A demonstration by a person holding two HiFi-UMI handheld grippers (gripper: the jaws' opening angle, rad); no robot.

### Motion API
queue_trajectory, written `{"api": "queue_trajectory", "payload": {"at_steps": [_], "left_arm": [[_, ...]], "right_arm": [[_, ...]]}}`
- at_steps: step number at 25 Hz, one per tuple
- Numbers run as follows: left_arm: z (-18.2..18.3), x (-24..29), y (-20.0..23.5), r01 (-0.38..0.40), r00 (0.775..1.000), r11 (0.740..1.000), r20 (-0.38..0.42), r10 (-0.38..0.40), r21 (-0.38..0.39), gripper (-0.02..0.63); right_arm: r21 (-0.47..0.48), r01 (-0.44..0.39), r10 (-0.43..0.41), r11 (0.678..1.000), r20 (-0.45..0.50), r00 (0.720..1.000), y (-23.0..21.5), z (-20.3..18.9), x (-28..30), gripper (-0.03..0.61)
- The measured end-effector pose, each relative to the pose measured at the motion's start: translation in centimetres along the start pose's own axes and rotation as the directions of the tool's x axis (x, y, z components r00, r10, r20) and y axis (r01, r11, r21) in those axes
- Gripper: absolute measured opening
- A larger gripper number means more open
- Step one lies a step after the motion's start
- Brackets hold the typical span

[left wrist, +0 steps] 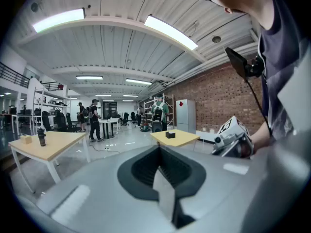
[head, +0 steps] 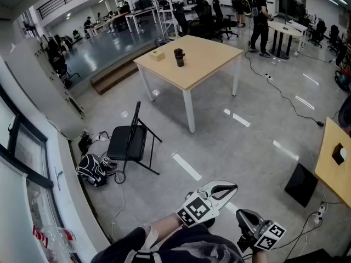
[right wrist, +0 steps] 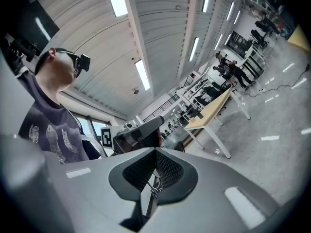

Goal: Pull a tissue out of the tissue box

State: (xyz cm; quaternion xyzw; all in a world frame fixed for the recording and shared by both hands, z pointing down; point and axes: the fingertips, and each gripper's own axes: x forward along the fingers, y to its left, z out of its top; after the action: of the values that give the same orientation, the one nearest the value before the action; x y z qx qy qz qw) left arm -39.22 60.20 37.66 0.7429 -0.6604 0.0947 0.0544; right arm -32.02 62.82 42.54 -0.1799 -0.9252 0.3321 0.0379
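Note:
The tissue box (head: 157, 55) is a small tan box on a light wooden table (head: 208, 59) far across the room, beside a dark cup (head: 179, 56). In the left gripper view the tissue box (left wrist: 25, 139) and the cup (left wrist: 41, 137) stand small on that table at the left. Both grippers are held close to the person's body, far from the table. My left gripper (head: 233, 188) is shut with nothing between its jaws. My right gripper (head: 242, 216), just right of it and lower, is also shut and holds nothing.
A black folding chair (head: 130, 140) and a backpack (head: 91, 170) stand on the grey floor between me and the table. Another wooden table (head: 332, 163) is at the right edge. People (head: 260, 19) stand by desks at the back. Cables (head: 279, 92) run across the floor.

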Motion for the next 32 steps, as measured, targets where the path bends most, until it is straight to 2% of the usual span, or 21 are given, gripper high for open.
{"api": "queue_trajectory", "payload": {"at_steps": [4, 8, 11, 14, 19, 25, 28, 32], "left_arm": [[2.3, -0.2, 4.7, -0.01, 0.999, 0.998, 0.031, 0.008, 0.054, 0.0], [2.3, -1.1, 9.7, -0.06, 0.997, 0.998, 0.05, 0.059, 0.014, 0.0], [1.9, -1.5, 11.5, -0.116, 0.992, 0.993, 0.052, 0.116, -0.003, 0.0], [2.4, -0.1, 12.3, -0.15, 0.987, 0.989, 0.05, 0.15, 0.004, 0.0], [4.9, 4.7, 10.5, -0.117, 0.992, 0.992, 0.049, 0.115, 0.049, 0.0], [7.5, 14.1, 5.1, -0.082, 0.995, 0.994, 0.062, 0.078, 0.066, 0.0], [9.2, 19.9, 2.1, -0.021, 0.998, 0.996, 0.056, 0.016, 0.091, 0.0], [12.3, 25.1, -2.9, 0.073, 0.996, 0.991, 0.049, -0.079, 0.111, 0.0]], "right_arm": [[-0.025, -0.05, 0.051, 0.998, 0.021, 0.998, -1.0, 3.1, 4.8, -0.002], [-0.059, -0.136, 0.135, 0.989, -0.031, 0.99, -2.1, 4.3, 10.4, -0.002], [-0.168, -0.198, 0.179, 0.966, -0.122, 0.976, -1.9, 5.3, 12.8, -0.002], [-0.268, -0.183, 0.151, 0.946, -0.138, 0.979, -2.8, 7.8, 12.8, -0.002], [-0.306, -0.114, 0.098, 0.945, -0.069, 0.993, -4.7, 11.8, 8.4, -0.002], [-0.283, -0.091, 0.095, 0.955, 0.002, 0.995, -9.4, 15.5, -1.4, -0.002], [-0.306, -0.07, 0.094, 0.95, 0.065, 0.994, -11.8, 18.6, -6.4, -0.002], [-0.275, 0.013, 0.026, 0.961, 0.136, 0.99, -12.4, 21.7, -13.4, -0.002]]}}
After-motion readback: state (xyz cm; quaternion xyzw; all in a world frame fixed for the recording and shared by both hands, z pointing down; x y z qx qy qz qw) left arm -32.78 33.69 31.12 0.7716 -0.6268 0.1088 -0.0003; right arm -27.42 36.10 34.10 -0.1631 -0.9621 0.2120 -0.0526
